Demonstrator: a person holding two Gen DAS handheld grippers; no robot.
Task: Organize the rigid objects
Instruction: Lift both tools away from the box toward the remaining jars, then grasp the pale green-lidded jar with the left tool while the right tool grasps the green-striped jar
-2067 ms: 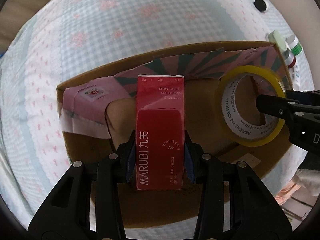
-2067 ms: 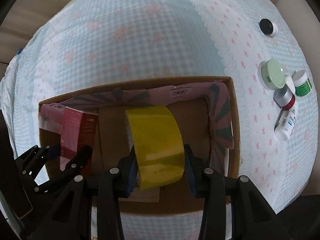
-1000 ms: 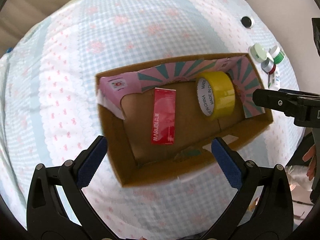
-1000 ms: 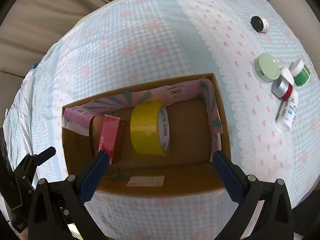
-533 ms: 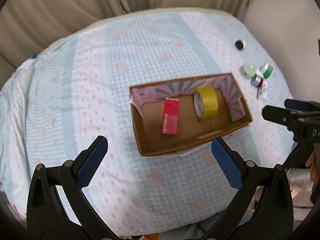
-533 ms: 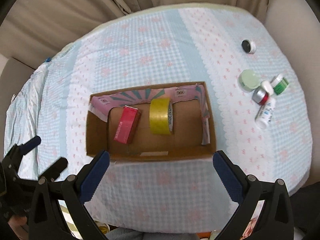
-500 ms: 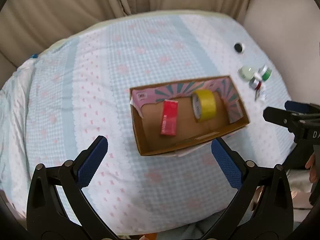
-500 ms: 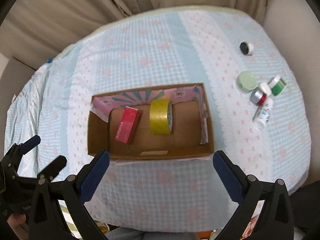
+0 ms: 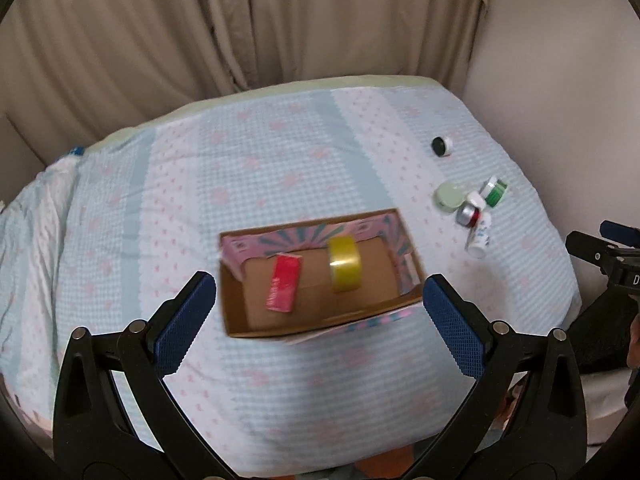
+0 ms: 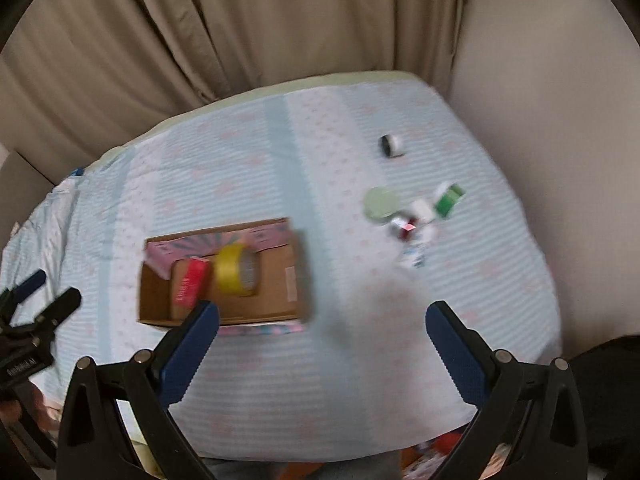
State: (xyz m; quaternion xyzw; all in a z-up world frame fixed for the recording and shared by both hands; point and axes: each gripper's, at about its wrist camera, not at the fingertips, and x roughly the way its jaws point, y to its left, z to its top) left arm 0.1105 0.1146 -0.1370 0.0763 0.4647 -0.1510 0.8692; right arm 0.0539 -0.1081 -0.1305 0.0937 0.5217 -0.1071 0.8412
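Observation:
An open cardboard box (image 9: 232,312) (image 10: 154,316) sits on the bed. Inside it a red carton (image 9: 283,287) (image 10: 190,286) lies flat and a yellow tape roll (image 9: 345,263) (image 10: 236,269) stands on edge beside it. My left gripper (image 9: 320,312) is open and empty, held high above the box's near side. My right gripper (image 10: 320,340) is open and empty, high above the bed to the right of the box. The right wrist view is blurred.
A light blue and pink bedspread (image 9: 280,152) covers the bed. To the right of the box lie a pale green lid (image 9: 451,197), a green jar (image 9: 494,193), a silver-red jar (image 9: 467,216), a white bottle (image 9: 479,239) and a black-white jar (image 9: 441,146). Beige curtains (image 9: 200,32) hang behind.
Both grippers let go of the carton and the tape roll in the box, opened and pulled back and up. The right view has swung to the right.

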